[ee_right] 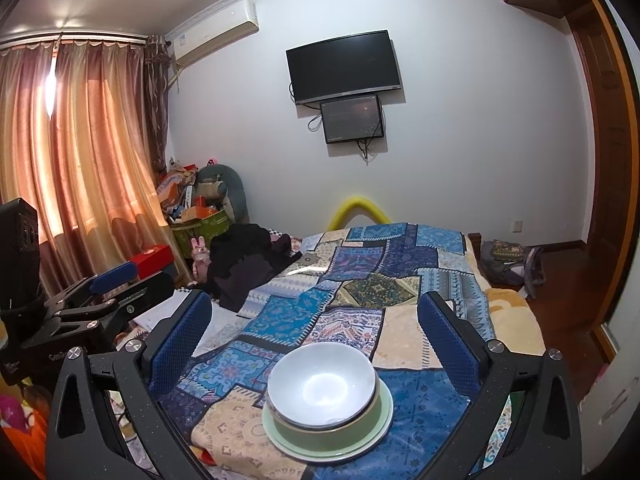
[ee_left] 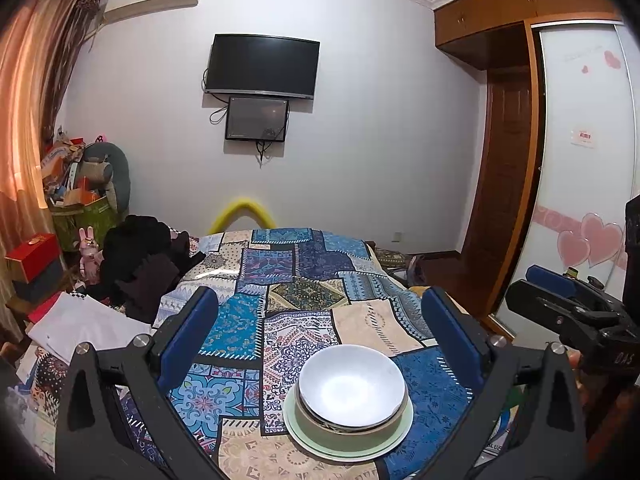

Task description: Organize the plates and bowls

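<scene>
Fingers of the left gripper (ee_left: 320, 344), black arms faced with blue ribbed pads, are spread as wide as they go and grip nothing; only open air and the cloth show between them. The right gripper (ee_right: 316, 344) is the same: its blue-padded fingers are splayed fully apart and empty. Each gripper also shows at the edge of the other's view, off to the side and clear of the dishes.

Just ahead of both pairs of fingers, and touched by neither, sits one stack of crockery on the bed (ee_right: 508, 304), near the bed's close end. At the top is a white glossy round bowl (ee_left: 351, 386), nested in a darker-rimmed bowl whose edge barely shows beneath it. Those rest inside an olive-green ceramic bowl (ee_right: 320, 432), which stands on a pale green round plate (ee_left: 394, 438). The stack looks centred and upright, with the white bowl tipped slightly.

Beneath it lies a blue and cream patchwork-print cloth (ee_left: 256, 320) covering this side of the bed; I see no other plates or bowls loose on it. A heap of dark clothing (ee_right: 248, 268) lies towards the bed's far left edge.

My reading is that the stacking is finished or nearly so, with nothing left in sight to gather.
</scene>
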`<action>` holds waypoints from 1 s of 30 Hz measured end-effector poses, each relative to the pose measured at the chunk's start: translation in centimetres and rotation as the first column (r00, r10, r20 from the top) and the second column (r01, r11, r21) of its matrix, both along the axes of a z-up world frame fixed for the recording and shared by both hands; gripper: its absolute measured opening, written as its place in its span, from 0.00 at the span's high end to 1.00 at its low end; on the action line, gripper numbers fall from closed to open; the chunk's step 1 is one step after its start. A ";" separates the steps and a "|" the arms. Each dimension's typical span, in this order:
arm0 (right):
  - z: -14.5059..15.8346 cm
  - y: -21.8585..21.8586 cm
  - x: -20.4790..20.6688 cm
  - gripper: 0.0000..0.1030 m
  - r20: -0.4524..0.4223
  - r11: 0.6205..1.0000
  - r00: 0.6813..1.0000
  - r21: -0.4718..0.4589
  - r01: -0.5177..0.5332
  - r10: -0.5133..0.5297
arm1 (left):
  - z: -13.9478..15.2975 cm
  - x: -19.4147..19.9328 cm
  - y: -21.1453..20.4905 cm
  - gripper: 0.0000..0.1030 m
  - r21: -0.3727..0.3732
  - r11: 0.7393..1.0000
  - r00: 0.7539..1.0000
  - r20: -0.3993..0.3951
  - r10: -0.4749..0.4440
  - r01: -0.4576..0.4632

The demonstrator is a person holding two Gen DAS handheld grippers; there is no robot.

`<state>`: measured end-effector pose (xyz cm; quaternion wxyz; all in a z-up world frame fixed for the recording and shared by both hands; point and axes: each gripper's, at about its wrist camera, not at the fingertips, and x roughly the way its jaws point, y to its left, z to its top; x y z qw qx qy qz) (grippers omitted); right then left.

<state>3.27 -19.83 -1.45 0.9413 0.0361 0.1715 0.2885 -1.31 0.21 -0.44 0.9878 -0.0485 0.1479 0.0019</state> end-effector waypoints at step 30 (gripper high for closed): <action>-0.1 0.2 -0.4 0.00 -0.007 1.000 1.000 -0.007 -0.002 0.002 | -0.7 0.6 -0.4 0.00 -0.028 0.999 0.999 -0.028 -0.031 0.030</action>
